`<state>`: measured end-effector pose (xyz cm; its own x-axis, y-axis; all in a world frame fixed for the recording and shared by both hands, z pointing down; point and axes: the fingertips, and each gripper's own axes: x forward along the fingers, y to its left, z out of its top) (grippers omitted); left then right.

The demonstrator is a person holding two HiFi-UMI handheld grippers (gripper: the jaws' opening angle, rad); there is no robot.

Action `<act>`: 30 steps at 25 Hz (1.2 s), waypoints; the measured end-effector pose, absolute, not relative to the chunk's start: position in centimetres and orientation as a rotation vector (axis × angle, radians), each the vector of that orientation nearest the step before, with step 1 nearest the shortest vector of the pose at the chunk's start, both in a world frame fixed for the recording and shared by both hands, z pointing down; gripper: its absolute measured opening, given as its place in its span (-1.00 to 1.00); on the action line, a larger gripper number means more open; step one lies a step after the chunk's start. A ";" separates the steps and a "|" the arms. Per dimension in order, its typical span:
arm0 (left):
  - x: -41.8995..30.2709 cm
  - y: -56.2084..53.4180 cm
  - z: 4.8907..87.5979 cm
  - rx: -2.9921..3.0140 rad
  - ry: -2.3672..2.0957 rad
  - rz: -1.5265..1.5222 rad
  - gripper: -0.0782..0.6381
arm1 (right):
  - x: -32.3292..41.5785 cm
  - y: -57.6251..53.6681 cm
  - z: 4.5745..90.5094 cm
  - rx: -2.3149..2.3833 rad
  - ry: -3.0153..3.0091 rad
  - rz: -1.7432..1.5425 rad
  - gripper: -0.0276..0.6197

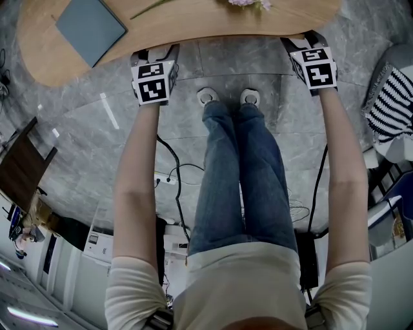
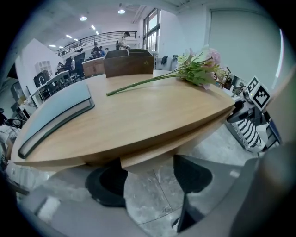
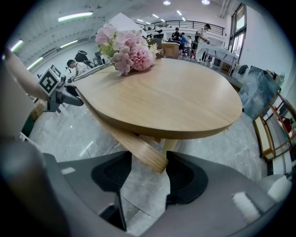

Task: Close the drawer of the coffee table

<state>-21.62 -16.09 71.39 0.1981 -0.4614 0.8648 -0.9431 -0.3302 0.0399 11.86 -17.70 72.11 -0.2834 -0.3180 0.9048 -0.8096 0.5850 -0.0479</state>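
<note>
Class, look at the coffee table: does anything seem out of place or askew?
Yes. The drawer juts out at an angle beneath the tabletop rather than sitting flush; it stands between the open jaws of the right gripper. Cut flowers lie loose on top.

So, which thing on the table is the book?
Find the big oval light-wood coffee table. At its left end, far from the pink long-stemmed flowers, lies a grey-blue rectangular book. It is the only flat, straight-edged thing on top.
</note>
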 end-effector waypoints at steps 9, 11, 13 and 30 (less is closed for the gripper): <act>-22.0 -16.0 72.3 1.820 -1.323 1.031 0.08 | 11.9 -18.3 72.3 0.913 -1.839 0.650 -0.19; -22.2 -16.1 72.4 1.802 -1.339 1.021 0.08 | 11.8 -18.5 72.3 0.921 -1.833 0.653 -0.19; -22.3 -16.3 72.3 1.760 -1.368 0.976 0.08 | 11.8 -18.6 72.2 0.936 -1.828 0.649 -0.18; -21.3 -14.2 68.1 1.687 -1.534 0.664 -0.28 | 12.5 -16.6 69.0 1.220 -1.860 0.682 -0.24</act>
